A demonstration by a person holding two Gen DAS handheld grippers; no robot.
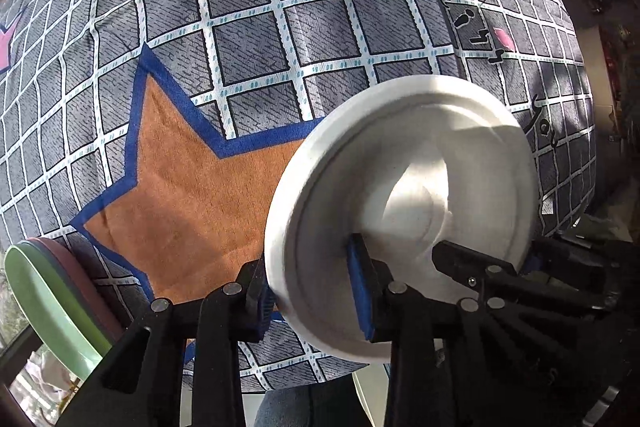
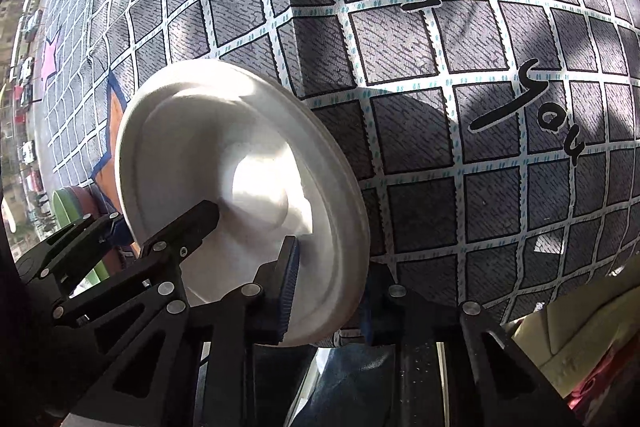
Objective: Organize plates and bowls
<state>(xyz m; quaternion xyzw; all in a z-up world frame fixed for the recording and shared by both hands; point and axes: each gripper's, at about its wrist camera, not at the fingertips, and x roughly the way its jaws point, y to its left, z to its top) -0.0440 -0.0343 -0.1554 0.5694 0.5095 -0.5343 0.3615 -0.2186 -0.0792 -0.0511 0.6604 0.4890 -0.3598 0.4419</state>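
Observation:
A white plate (image 1: 400, 163) with a raised rim hangs tilted above the checked cloth, gripped from both sides. My left gripper (image 1: 312, 295) is shut on its left rim, one blue pad inside the dish and one under the edge. On the far rim the right gripper (image 1: 504, 263) pinches the plate too. In the right wrist view the same plate (image 2: 208, 131) fills the left half, with my right gripper (image 2: 330, 299) shut on its near rim and the left gripper (image 2: 160, 217) clamped on the opposite edge.
A grey checked tablecloth (image 1: 280, 27) with an orange star (image 1: 192, 187) covers the table. A stack of green and reddish plates (image 1: 48, 295) sits at the lower left edge. A person's jeans (image 2: 352, 379) show below the table edge. A cream object (image 2: 580, 327) lies low on the right.

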